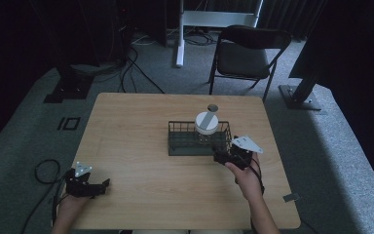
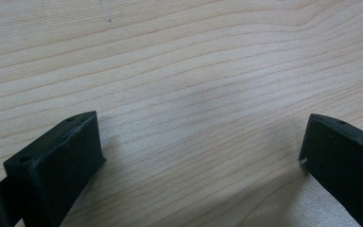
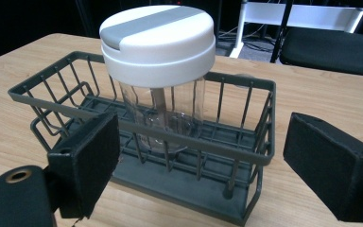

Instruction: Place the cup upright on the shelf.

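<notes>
A dark wire basket (image 3: 142, 142) sits mid-table (image 1: 126, 126), its near rail standing between the right gripper (image 3: 203, 161) and the clear jar (image 3: 165, 113) with a white-and-grey lid (image 3: 158, 40) upright inside. A small cylinder (image 1: 212, 107) behind the basket is too dim to identify, perhaps a cup. The right gripper gapes just before the basket; the left gripper (image 2: 201, 146), also spread wide, holds nothing over bare wood well apart.

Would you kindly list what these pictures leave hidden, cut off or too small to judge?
- Jar contents: the lid and basket wires block them in the right gripper view; too small in the high view.
- Small cylinder behind the basket: too small to identify in the high view.
- Left hand-held gripper: the bottom edge of its own view cuts off the jaws.
</notes>
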